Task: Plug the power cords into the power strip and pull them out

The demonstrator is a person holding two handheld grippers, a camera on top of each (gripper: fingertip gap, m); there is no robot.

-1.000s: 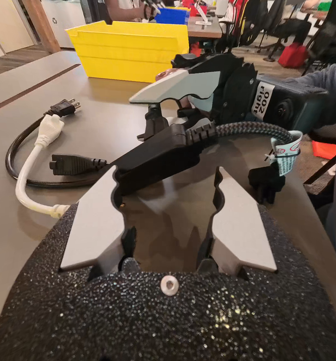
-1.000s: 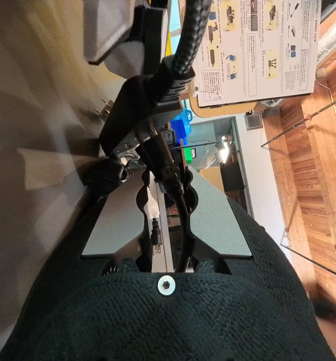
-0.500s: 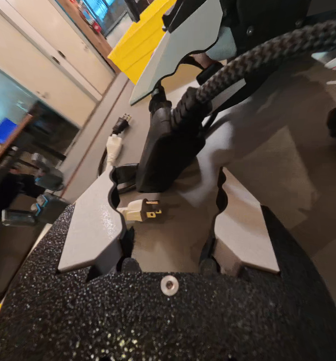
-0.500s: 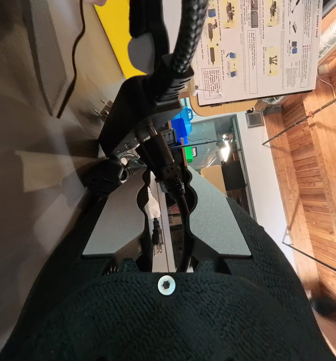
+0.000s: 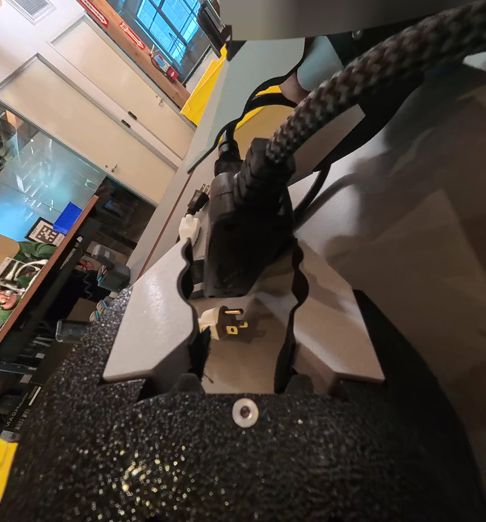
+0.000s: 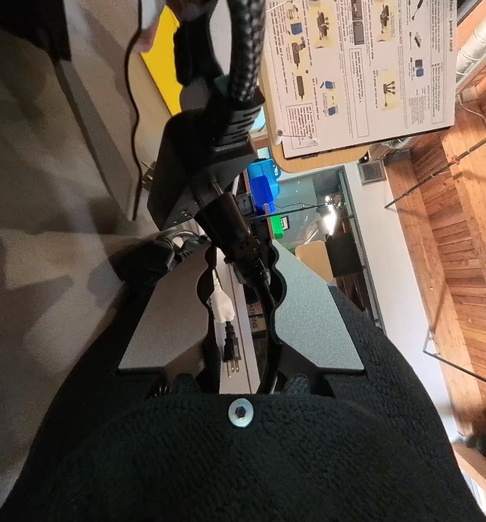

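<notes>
The black power strip (image 5: 236, 254) with its braided cord (image 5: 349, 84) is tilted up off the table. In the right wrist view, my right gripper (image 6: 240, 248) is shut on a black plug (image 6: 225, 223) that sits in the strip (image 6: 179, 175). The right gripper also shows at the top of the left wrist view (image 5: 236, 99). My left gripper (image 5: 242, 248) is open and empty, just short of the strip's near end. A white plug (image 5: 222, 324) with bare prongs lies on the table between its fingers.
A loose black plug (image 6: 232, 347), a white connector (image 6: 220, 305) and a black connector (image 6: 148, 262) lie on the grey table (image 5: 405, 254). A yellow bin (image 5: 205, 84) stands behind. An instruction sheet (image 6: 363, 70) hangs beyond the table.
My left gripper has rolled and moved closer to the strip's end, so the white plug now lies between its fingers. My right gripper has kept its hold on the black plug.
</notes>
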